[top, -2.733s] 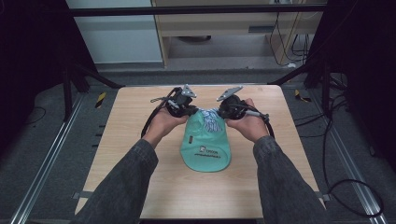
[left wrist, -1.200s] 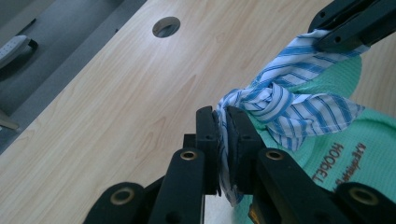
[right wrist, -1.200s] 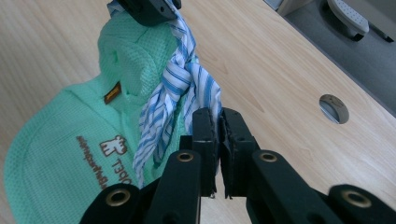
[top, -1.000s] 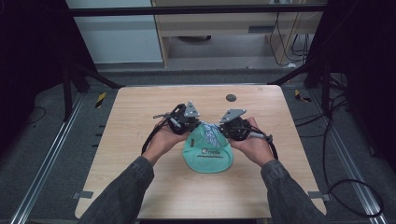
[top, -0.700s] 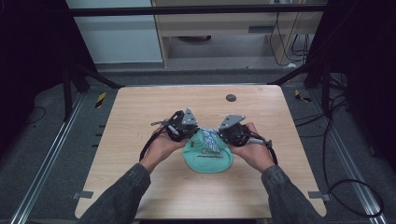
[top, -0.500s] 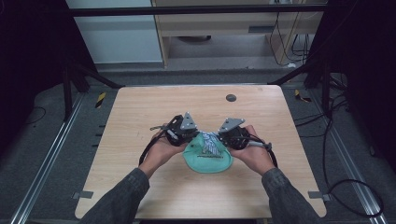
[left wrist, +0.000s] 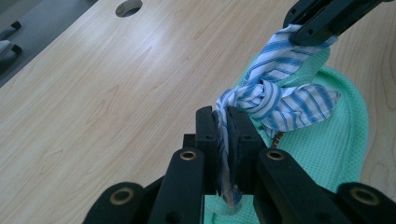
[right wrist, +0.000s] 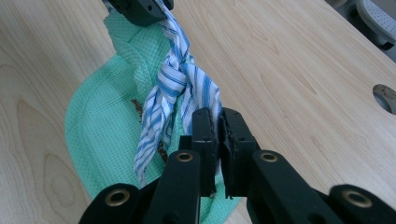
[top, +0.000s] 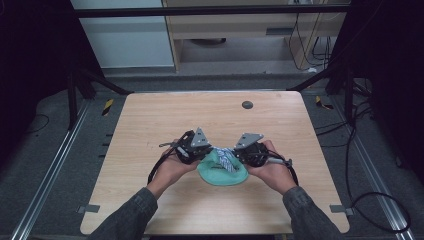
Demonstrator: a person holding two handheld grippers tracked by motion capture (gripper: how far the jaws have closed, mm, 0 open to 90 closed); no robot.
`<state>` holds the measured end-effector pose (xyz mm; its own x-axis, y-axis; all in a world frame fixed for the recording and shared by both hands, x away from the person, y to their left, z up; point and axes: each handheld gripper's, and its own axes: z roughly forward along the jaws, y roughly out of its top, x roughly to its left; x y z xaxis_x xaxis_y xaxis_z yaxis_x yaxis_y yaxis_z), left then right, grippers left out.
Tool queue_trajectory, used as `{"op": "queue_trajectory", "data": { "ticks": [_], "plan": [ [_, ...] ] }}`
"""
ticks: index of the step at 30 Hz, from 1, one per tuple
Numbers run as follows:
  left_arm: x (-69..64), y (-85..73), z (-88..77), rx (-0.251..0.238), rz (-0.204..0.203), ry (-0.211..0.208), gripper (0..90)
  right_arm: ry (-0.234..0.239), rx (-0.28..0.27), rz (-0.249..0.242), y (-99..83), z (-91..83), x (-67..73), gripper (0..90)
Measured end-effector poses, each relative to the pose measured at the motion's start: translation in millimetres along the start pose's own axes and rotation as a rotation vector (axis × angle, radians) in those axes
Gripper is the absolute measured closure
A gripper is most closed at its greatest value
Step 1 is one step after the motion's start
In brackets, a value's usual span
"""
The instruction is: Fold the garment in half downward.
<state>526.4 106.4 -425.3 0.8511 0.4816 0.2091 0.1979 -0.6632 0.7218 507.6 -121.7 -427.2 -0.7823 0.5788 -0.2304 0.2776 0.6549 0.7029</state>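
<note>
high: overhead, forward-down | gripper views: close — share striped cloth [left wrist: 275,100]

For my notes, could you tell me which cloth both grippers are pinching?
The blue-and-white striped cloth, knotted; the plain green cloth lies underneath it.

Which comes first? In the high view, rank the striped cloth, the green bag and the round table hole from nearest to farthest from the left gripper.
1. Striped cloth: clamped in the left gripper, running to its right.
2. Green bag: lies just beside and below the gripper, toward the person.
3. Round table hole: far side of the table, well beyond both grippers.
</note>
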Motion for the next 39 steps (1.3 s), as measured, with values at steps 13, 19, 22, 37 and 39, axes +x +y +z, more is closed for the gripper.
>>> {"op": "queue_trajectory", "data": {
  "ticks": [13,19,22,37,39],
  "plan": [
    [-12.5,-14.2,-0.2,-0.011,-0.020,-0.031,83.2,0.027,0.001,0.000,-10.6,0.6,9.8,84.8],
    [-18.1,-19.7,-0.9,-0.018,-0.026,-0.040,82.9,0.039,0.002,-0.003,-15.4,0.0,14.7,84.7],
    [-21.8,-24.7,-2.3,-0.026,-0.035,-0.055,82.4,0.048,0.001,0.002,-17.7,-0.4,17.6,84.6],
    [-29.1,-33.7,-13.5,-0.062,-0.054,-0.015,58.4,0.076,0.009,-0.024,-21.3,-2.2,27.8,84.1],
    [-28.7,-34.7,-14.2,-0.060,-0.059,-0.010,53.0,0.080,0.005,-0.029,-21.1,-2.5,28.4,84.1]
  ]
}}
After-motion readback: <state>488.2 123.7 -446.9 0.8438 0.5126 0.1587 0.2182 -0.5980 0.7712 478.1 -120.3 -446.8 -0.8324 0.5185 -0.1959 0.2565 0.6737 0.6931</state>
